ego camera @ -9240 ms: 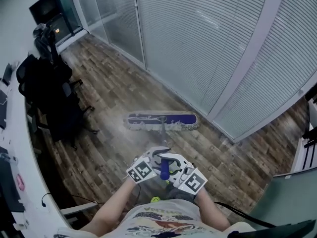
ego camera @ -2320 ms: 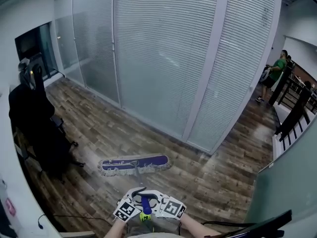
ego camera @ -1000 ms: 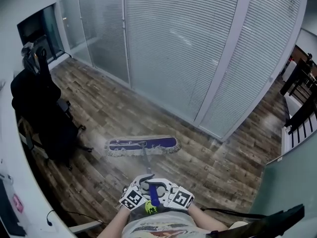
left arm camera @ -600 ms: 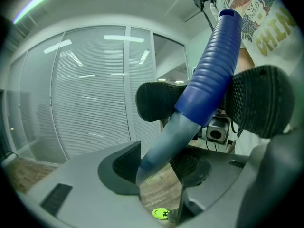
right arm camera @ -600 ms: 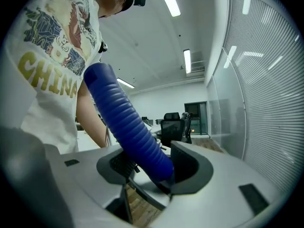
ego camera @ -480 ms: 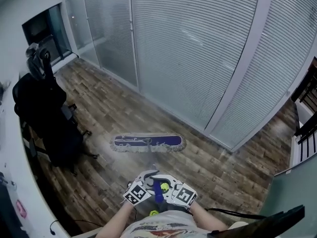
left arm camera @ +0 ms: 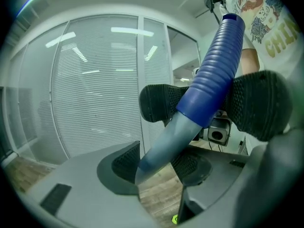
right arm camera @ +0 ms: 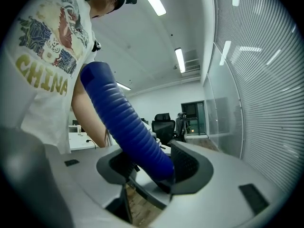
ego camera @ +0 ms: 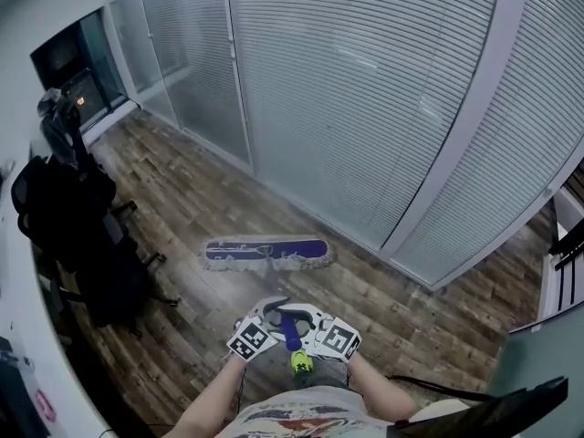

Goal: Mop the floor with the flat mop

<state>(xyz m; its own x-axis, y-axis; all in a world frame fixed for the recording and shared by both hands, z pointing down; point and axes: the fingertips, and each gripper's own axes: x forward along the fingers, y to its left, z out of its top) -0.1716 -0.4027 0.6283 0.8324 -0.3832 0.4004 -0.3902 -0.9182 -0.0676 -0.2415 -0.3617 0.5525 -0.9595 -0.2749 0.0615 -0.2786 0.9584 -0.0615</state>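
Head view shows the flat mop [ego camera: 266, 253] with its blue head lying flat on the wooden floor [ego camera: 201, 190], at 12 o'clock from the person's hands and just beside the foot of the glass wall with blinds [ego camera: 365, 99]. Its thin pole runs from the head back to the blue ribbed grip [ego camera: 290, 328], which stands between the two grippers. The left gripper [ego camera: 274, 307] is at 9 o'clock of the grip and the right gripper [ego camera: 307, 318] at 3 o'clock, the two close together.

Left gripper view shows its fingers [left arm camera: 124, 163] clamped on the grey part of the pole, just under the blue grip; the dark pads of the other gripper press on the grip a little higher. Right gripper view shows its fingers [right arm camera: 190, 167] clamped on the blue ribbed grip itself, which rises tilted toward 11 o'clock.

A black office chair [ego camera: 82, 235] stands at 9 o'clock from the mop head, well apart from it, next to the white desk [ego camera: 14, 336].
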